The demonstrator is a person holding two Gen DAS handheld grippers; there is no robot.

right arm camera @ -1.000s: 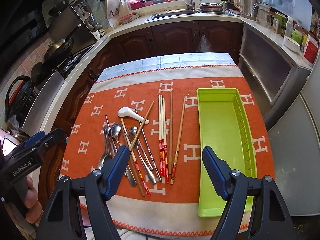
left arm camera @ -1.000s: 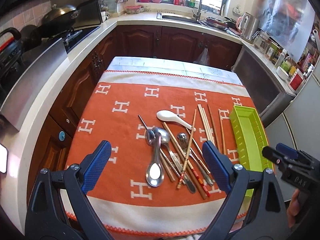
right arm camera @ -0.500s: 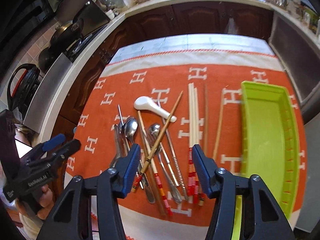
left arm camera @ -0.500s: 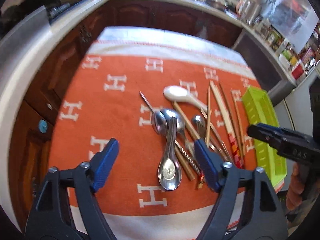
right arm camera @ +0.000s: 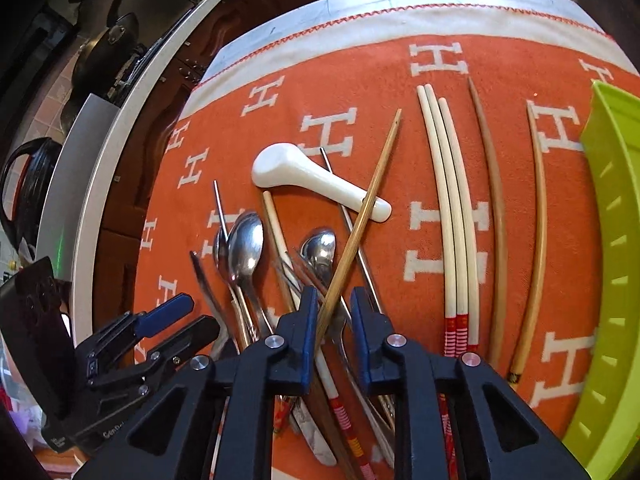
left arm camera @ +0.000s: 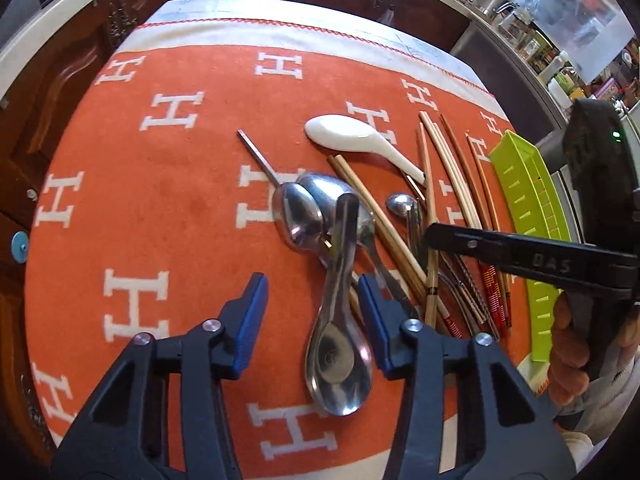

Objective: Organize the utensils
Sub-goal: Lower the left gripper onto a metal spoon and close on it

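Left claw (left arm camera: 310, 312): jaws closing, not shut yet. Steel soup spoon (left arm camera: 338, 336) sits between the blue pads, handle running away from the claw, bowl toward it. Right pad looks just at the spoon's edge, left pad well clear of it; no clamp visible.

Right claw (right arm camera: 330, 316): jaws closing, gap narrow. Bamboo chopstick (right arm camera: 362, 216) runs diagonally through the gap, thick end down between the pads, tip up and to the right. Left pad at the stick; can't tell if both pads press.

Pile under and ahead of both claws: steel spoons (right arm camera: 246, 248), metal chopsticks, red-banded chopsticks (right arm camera: 452, 232) lying parallel to the right of the right claw. White ceramic spoon (right arm camera: 316, 186) ahead of it, bowl to the left, bamboo stick crossing its handle. Two darker wooden chopsticks further right, then the green tray (right arm camera: 608, 264) at far right, nothing seen in it.

All on an orange cloth (left arm camera: 168, 200) with white H pattern.
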